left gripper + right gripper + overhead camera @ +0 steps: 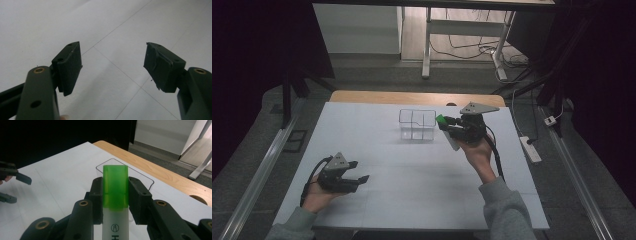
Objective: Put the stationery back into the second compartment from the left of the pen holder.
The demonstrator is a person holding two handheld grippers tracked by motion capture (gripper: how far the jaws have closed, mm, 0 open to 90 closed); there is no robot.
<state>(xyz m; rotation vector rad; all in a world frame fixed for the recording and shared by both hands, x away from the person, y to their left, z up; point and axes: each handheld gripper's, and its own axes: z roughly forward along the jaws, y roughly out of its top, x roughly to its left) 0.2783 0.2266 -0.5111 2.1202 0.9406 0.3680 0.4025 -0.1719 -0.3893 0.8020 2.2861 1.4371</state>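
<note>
1. The highlighter [115, 195], a white pen with a green cap, is clamped between the jaws of the right gripper [451, 128]. In the high view it is held in the air, just beside the right wall of the clear container [417, 125].
2. Its long axis runs along the jaws, with the green cap at the front. In the right gripper view the cap points toward the container [147, 182], which lies just behind it; the open top is therefore ahead and a little lower.
3. The container has thin clear walls and inner dividers, so I judge the pen must come over the rim before it goes down, and it must not hit the near wall.
4. The right gripper is much nearer to the container. The left gripper [357, 172] rests well apart, at the near left of the container, with its jaws wide and nothing between them.
5. Around the container the white table [377, 150] is bare, and its wooden far edge [362, 96] is close behind the container.
</note>
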